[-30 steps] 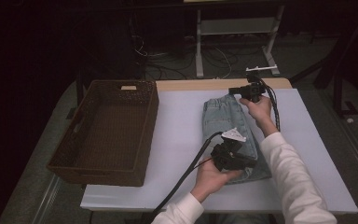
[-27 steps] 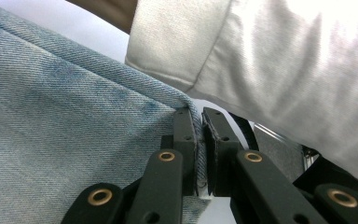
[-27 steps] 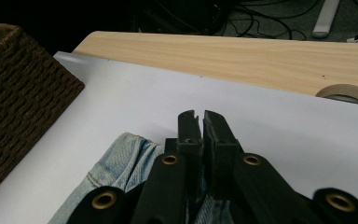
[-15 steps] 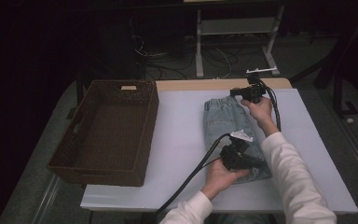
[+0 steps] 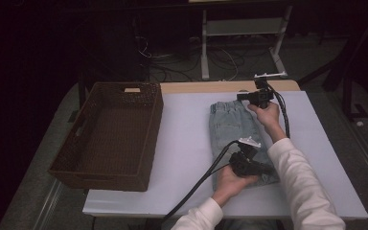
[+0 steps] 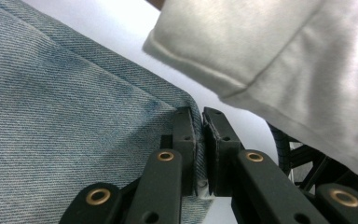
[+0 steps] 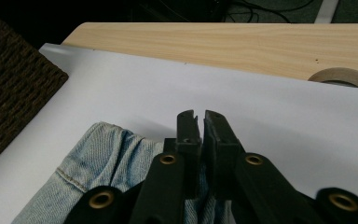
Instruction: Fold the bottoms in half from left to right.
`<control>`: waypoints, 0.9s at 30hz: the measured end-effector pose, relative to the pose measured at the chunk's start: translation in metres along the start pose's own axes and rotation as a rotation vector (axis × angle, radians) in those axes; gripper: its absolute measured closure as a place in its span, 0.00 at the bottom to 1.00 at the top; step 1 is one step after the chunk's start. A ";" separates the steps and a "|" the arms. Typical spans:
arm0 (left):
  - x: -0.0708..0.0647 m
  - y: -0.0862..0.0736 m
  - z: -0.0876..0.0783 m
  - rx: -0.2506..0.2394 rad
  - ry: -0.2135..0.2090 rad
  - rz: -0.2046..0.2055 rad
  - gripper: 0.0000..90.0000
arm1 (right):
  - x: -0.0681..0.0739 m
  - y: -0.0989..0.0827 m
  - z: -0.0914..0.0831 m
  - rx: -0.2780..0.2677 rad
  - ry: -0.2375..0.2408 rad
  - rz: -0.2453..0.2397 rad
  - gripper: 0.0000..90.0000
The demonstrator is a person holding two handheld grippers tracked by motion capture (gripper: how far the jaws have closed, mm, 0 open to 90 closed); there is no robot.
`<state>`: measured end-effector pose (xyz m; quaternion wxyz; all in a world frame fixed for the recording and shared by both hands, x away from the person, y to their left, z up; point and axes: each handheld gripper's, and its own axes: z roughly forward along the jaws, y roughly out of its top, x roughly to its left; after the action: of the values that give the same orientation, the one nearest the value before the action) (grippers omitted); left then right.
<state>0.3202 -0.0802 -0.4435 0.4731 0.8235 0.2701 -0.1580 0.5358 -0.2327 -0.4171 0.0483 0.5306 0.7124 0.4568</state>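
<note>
A folded piece of light blue denim (image 5: pixel 235 129) lies on the white table cover, waistband at the far end. My left gripper (image 5: pixel 268 168) is low over the garment's near right corner. In the left gripper view the left gripper (image 6: pixel 199 114) is shut on a fold of the denim (image 6: pixel 74 121), with cloth pinched between the pads. My right gripper (image 5: pixel 239 97) sits at the far right corner by the waistband. In the right gripper view the right gripper (image 7: pixel 199 116) is shut, with gathered denim (image 7: pixel 116 158) caught low between the jaws.
A dark woven basket (image 5: pixel 155 124) stands on the left of the table. A strip of bare wood (image 5: pixel 211 86) runs along the far edge, with a roll of tape (image 7: pixel 340 74) on it. A white sleeve (image 6: pixel 284 51) crosses just above the left gripper.
My left hand has sunk and come slightly nearer, bringing its gripper down onto the near end of the denim. The right hand has stayed at the waistband corner.
</note>
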 end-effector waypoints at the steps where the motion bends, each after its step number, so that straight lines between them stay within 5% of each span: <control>1: 0.000 0.000 0.000 -0.001 -0.003 -0.003 0.90 | 0.000 -0.001 0.000 0.000 -0.001 0.005 0.90; 14: -0.004 -0.003 -0.002 -0.022 -0.010 0.031 0.67 | 0.008 -0.007 -0.016 -0.033 -0.024 -0.010 0.56; 27: -0.006 0.003 -0.026 -0.081 0.021 0.044 0.48 | 0.029 -0.002 -0.031 0.033 -0.068 -0.056 0.23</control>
<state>0.3170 -0.0603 -0.4254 0.5066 0.8111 0.2631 -0.1279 0.5047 -0.2287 -0.3884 0.0766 0.5261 0.7324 0.4254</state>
